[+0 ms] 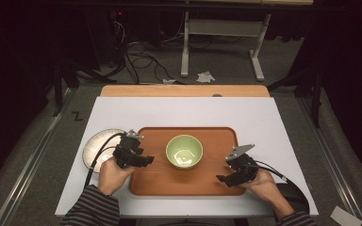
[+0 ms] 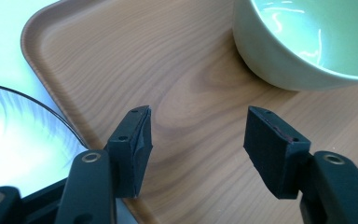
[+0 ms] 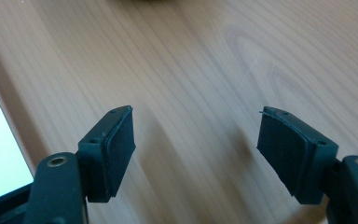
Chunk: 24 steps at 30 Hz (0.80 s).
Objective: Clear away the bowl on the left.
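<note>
The person's striped sleeves [image 1: 90,207] enter at the bottom of the high view, each hand holding a gripper over a wooden tray [image 1: 217,136]. The left gripper [image 1: 147,160] hangs over the tray's left edge, the right gripper [image 1: 222,179] over its near right corner, both aimed inward. Between them, near but apart from both, a green bowl [image 1: 184,151] stands upright at the tray's middle, mouth up; being round, it has no long axis. A pale plate [image 1: 96,143] lies on the white table [image 1: 179,110] just left of the tray.

In the left gripper view, the left gripper [image 2: 196,140] has its jaws wide apart and empty over bare wood, the bowl [image 2: 303,42] ahead to the upper right, the plate [image 2: 14,140] at lower left.

In the right gripper view, the right gripper [image 3: 196,144] also gapes wide and empty above open tray surface [image 3: 205,60], with the tray's rim at far left.
</note>
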Each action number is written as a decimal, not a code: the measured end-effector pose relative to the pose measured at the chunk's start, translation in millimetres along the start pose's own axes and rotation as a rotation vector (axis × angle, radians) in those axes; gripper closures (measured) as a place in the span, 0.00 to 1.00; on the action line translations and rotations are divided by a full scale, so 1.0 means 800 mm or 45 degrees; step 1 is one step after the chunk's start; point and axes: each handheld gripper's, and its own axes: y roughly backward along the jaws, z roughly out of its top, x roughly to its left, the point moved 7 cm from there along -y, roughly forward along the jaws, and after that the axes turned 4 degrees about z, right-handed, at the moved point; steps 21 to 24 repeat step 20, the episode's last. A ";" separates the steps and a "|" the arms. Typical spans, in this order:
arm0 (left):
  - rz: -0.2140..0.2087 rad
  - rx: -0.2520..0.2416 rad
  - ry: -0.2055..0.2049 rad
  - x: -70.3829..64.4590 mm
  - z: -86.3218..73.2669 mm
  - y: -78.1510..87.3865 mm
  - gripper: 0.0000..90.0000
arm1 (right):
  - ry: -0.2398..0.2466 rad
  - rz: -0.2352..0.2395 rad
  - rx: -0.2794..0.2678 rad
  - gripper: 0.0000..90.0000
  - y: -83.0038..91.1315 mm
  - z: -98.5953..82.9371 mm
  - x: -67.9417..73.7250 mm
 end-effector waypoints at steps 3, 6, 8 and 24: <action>-0.007 0.017 -0.005 -0.002 -0.001 -0.003 0.46 | 0.003 -0.001 0.003 0.32 0.000 0.000 0.000; -0.011 0.034 -0.009 -0.003 -0.002 -0.006 0.46 | 0.001 0.000 0.000 0.32 0.000 0.000 0.000; -0.006 0.041 -0.011 -0.003 -0.003 -0.007 0.46 | 0.000 0.000 0.002 0.32 0.000 0.000 0.000; -0.016 0.082 -0.011 -0.005 -0.005 -0.014 0.46 | 0.001 0.000 0.000 0.32 0.000 0.000 -0.001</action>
